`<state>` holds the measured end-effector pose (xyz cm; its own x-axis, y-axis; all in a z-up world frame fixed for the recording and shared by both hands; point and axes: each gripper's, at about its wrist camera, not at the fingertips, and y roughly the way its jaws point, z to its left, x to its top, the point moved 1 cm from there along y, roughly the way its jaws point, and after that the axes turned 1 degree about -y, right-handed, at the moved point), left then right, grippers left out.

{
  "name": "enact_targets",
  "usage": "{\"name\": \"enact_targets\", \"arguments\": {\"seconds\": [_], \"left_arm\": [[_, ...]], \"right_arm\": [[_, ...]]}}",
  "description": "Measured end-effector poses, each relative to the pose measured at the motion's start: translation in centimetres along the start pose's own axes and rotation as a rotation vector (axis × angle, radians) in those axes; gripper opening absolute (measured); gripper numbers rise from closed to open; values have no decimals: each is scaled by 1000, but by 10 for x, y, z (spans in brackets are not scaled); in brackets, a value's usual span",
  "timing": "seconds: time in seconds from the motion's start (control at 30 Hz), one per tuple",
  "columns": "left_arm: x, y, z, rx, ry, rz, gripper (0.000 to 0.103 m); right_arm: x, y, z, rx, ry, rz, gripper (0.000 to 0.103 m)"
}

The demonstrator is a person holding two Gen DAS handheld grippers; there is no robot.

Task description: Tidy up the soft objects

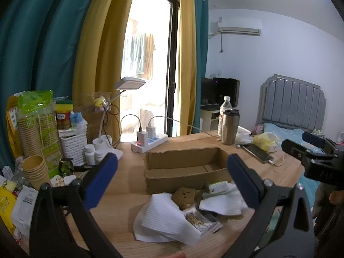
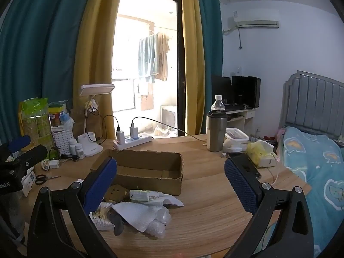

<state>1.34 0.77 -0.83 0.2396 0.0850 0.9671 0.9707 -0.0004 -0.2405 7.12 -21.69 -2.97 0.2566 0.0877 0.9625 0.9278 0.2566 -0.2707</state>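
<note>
- Our left gripper (image 1: pixel 172 176) and right gripper (image 2: pixel 171 180) hang spread wide, holding nothing.
- At six o'clock from the cardboard box (image 1: pixel 185 167), we could pinch loose tissue (image 1: pixel 165 219) and drag the cotton swabs (image 1: pixel 198 220) along.

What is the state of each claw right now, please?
Left claw: open, holding nothing, above the pile of soft items.
Right claw: open, holding nothing, near the cardboard box.

One cardboard box (image 2: pixel 148 169); two chargers (image 2: pixel 126 134); one bottle (image 2: pixel 217 103).
</note>
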Motion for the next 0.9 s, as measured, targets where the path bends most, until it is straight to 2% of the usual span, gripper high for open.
{"name": "enact_targets", "arguments": {"seconds": [0.9], "left_arm": [[-1,2,3,-1,-9,16,102]], "right_arm": [[3,-1,-1,5,-4,1,102]]}}
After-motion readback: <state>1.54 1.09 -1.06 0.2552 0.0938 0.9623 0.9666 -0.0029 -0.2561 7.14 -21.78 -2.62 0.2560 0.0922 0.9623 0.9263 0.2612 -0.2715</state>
